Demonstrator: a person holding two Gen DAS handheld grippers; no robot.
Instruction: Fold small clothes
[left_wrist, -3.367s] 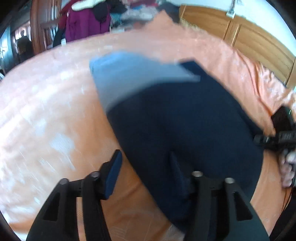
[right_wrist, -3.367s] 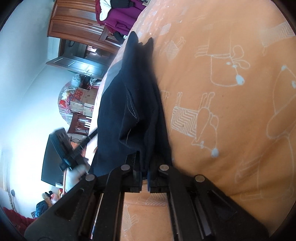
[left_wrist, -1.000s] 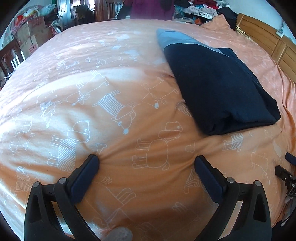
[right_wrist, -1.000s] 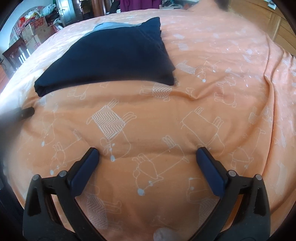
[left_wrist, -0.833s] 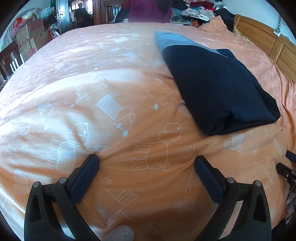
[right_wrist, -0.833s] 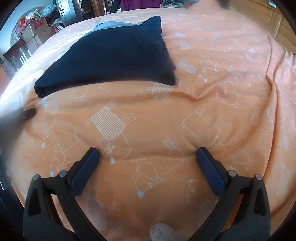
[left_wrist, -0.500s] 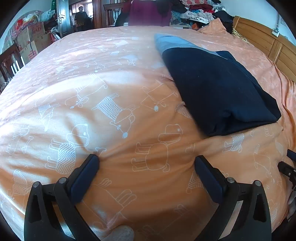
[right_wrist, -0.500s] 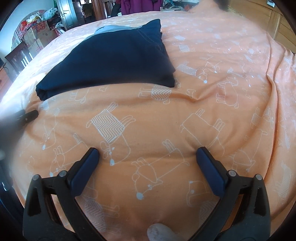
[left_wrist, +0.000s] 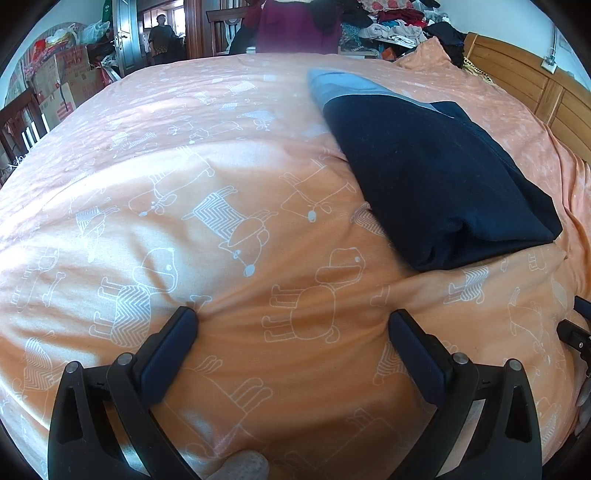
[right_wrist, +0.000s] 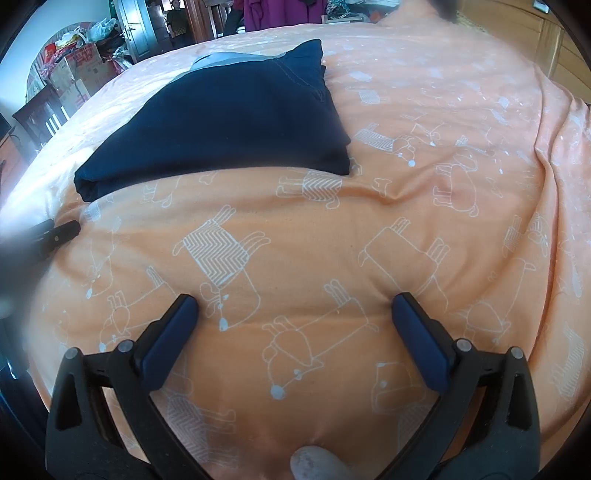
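Orange dog-print bedspread (left_wrist: 229, 177) – one folded navy garment (left_wrist: 436, 173) lies on it, grey-blue band showing.

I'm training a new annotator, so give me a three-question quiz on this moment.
1. True or false: the left tool grips the folded dark navy garment.
2. The garment lies on: A) a wooden floor B) an orange bedspread with white dog outlines C) a chair.
3. Fill in: the right tool has its jaws ____.

Key: 1 false, both tools are apart from it, holding nothing; 2 B; 3 open.
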